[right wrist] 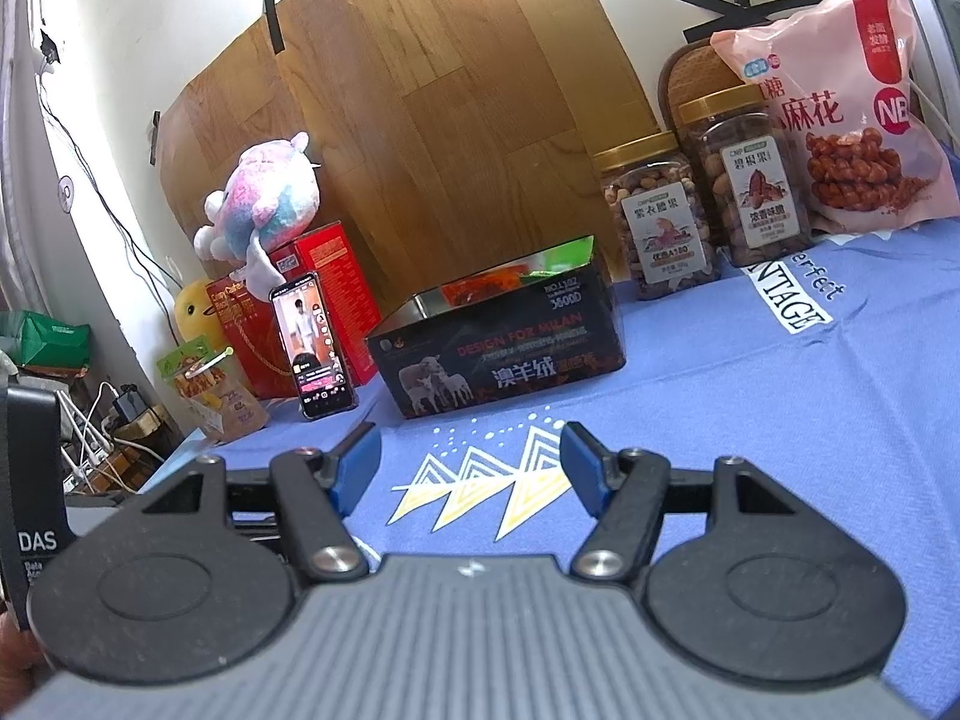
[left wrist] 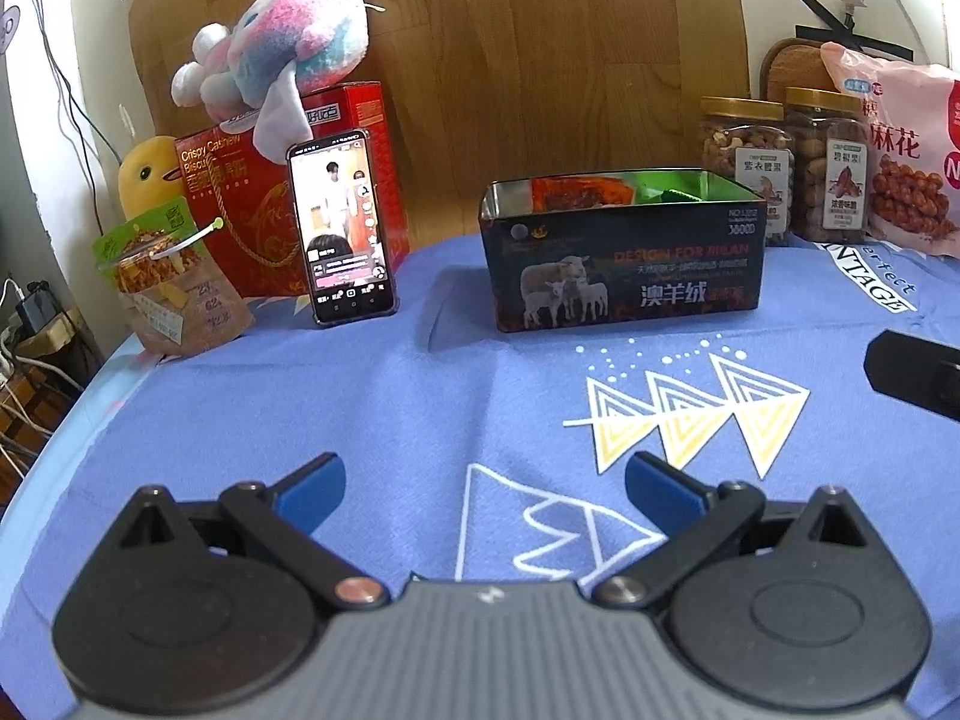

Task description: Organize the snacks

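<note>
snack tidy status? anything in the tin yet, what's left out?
Done: the tin already holds some packets; which ones is unclear. In hand: nothing, left gripper and right gripper are both open and empty. Left out: two nut jars, the pink bag, the small pouch.

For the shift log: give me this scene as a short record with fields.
surface: blue printed cloth
container: open black tin box, packets inside
right of tin: two nut jars, pink twist-snack bag
left of tin: phone, screen lit, leaning on red biscuit box; clipped snack pouch
left gripper: open, empty
right gripper: open, empty
</note>
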